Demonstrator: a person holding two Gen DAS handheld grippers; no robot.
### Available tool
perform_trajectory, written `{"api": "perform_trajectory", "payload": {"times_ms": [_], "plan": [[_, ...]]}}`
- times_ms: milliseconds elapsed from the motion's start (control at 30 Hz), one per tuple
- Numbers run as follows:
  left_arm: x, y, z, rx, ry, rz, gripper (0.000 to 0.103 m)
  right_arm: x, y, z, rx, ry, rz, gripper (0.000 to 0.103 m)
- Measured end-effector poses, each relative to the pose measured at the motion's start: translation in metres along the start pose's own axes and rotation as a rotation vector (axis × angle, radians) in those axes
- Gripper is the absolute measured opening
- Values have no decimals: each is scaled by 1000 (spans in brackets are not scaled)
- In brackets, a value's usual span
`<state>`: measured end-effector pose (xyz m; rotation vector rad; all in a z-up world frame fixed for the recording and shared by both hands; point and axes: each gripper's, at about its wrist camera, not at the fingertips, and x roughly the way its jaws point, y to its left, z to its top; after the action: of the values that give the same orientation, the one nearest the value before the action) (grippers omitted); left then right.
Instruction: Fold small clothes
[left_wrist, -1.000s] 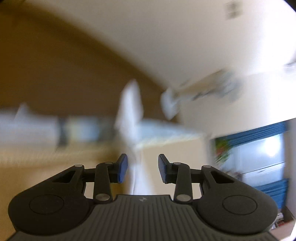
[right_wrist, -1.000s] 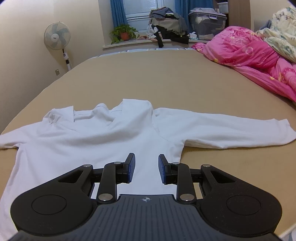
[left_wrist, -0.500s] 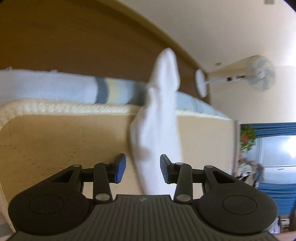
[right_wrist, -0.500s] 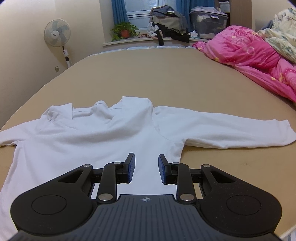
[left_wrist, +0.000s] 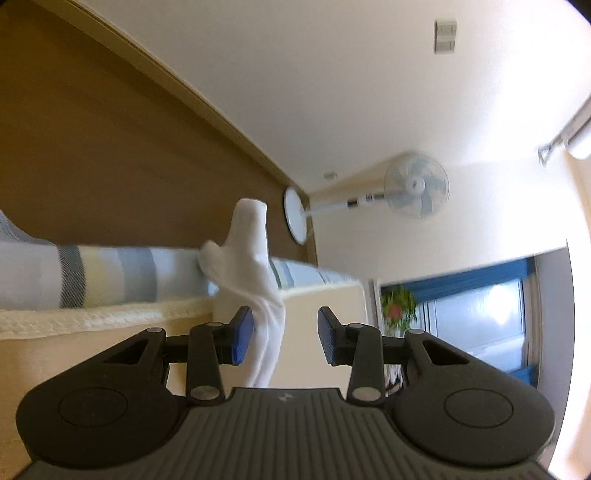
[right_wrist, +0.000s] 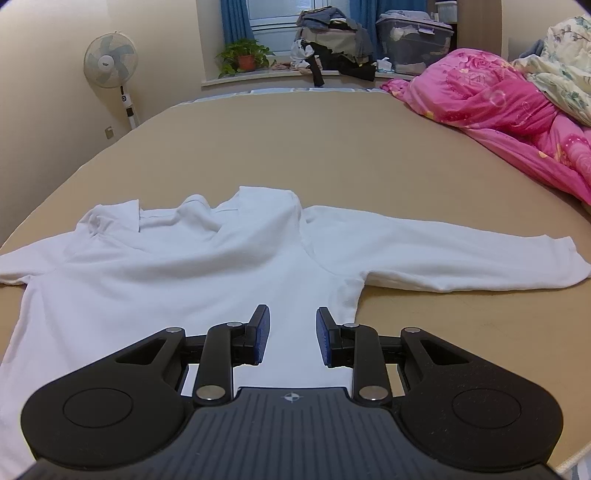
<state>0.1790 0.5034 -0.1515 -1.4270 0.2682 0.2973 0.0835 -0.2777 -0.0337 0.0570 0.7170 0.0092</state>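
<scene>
We see the white shirt (right_wrist: 192, 273) spread flat on the bed (right_wrist: 332, 147), its right sleeve (right_wrist: 443, 254) stretched toward the pink quilt (right_wrist: 498, 107). Our right gripper (right_wrist: 292, 341) hovers over the shirt's body, jaws partly open, holding nothing. Our left gripper (left_wrist: 284, 339) is partly open too; the shirt's left sleeve (left_wrist: 255, 273) hangs between its pads, unclamped, beside the bed's edge.

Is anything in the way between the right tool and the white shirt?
No. The right tool hovers open right over the white shirt, which lies spread on the tan bed. Nothing visible sits between them.
</scene>
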Motion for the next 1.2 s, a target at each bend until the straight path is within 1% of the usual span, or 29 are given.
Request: {"api": "perform_trajectory", "payload": {"times_ms": [33, 100, 167, 200, 300, 367, 433, 467, 500, 533, 567, 600, 700, 767, 833, 867, 933, 967, 1000, 1033, 1133, 1167, 1200], "plan": [[5, 3, 0, -4, 19, 26, 42, 1, 0, 0, -2, 1, 1, 29], [15, 13, -1, -28, 54, 108, 42, 1, 1, 0, -6, 3, 3, 29], [21, 21, -1, -46, 66, 147, 42, 2, 1, 0, -8, 4, 5, 29], [23, 25, 0, -52, 64, 152, 42, 2, 1, 0, -8, 4, 4, 29], [30, 27, 3, -45, 49, 126, 42, 3, 1, 0, -9, 8, 1, 29], [26, 24, 4, -56, 24, 71, 39, 3, 0, 0, -12, 11, -2, 29], [20, 14, 8, -49, -15, -10, 39, 4, 0, 0, -10, 13, -4, 29], [21, 11, 10, -35, -20, -38, 39, 4, 0, 0, -7, 14, -6, 29], [23, 8, 10, -11, -5, -52, 39, 4, 0, 0, -6, 14, -6, 29], [24, 8, 9, 1, 13, -42, 39, 4, 0, 0, -6, 15, -4, 29], [28, 11, 8, -3, 31, -12, 39, 5, 1, 0, -9, 14, -1, 29], [33, 16, 8, -21, 48, 22, 39, 5, 2, 0, -12, 13, 1, 29], [46, 27, 10, -48, 85, 79, 39, 6, 3, 0, -21, 16, 5, 29], [53, 28, 16, -60, 77, 80, 39, 6, 3, 0, -23, 18, 5, 29], [54, 25, 16, -45, 53, 61, 22, 6, 1, -1, -23, 20, 2, 29], [55, 24, 17, -31, 48, 48, 17, 7, 0, -1, -23, 22, -1, 29], [53, 20, 20, -15, 29, 22, 17, 7, -1, -1, -24, 24, -4, 29], [40, 23, 17, -12, 16, 11, 16, 7, -1, -1, -24, 24, -5, 29], [43, 22, 17, -20, -12, 38, 13, 7, -1, -1, -24, 24, -4, 29], [45, 19, 17, -8, -16, 41, 10, 7, -1, -1, -25, 24, -4, 29], [38, 3, 15, 33, -49, 55, 9, 7, 0, -1, -29, 22, 4, 29], [26, -5, 8, 61, -52, 60, 8, 7, 1, 0, -34, 21, 7, 29], [23, -18, 3, 113, -53, 62, 8, 7, 1, 0, -40, 22, 8, 29]]}}
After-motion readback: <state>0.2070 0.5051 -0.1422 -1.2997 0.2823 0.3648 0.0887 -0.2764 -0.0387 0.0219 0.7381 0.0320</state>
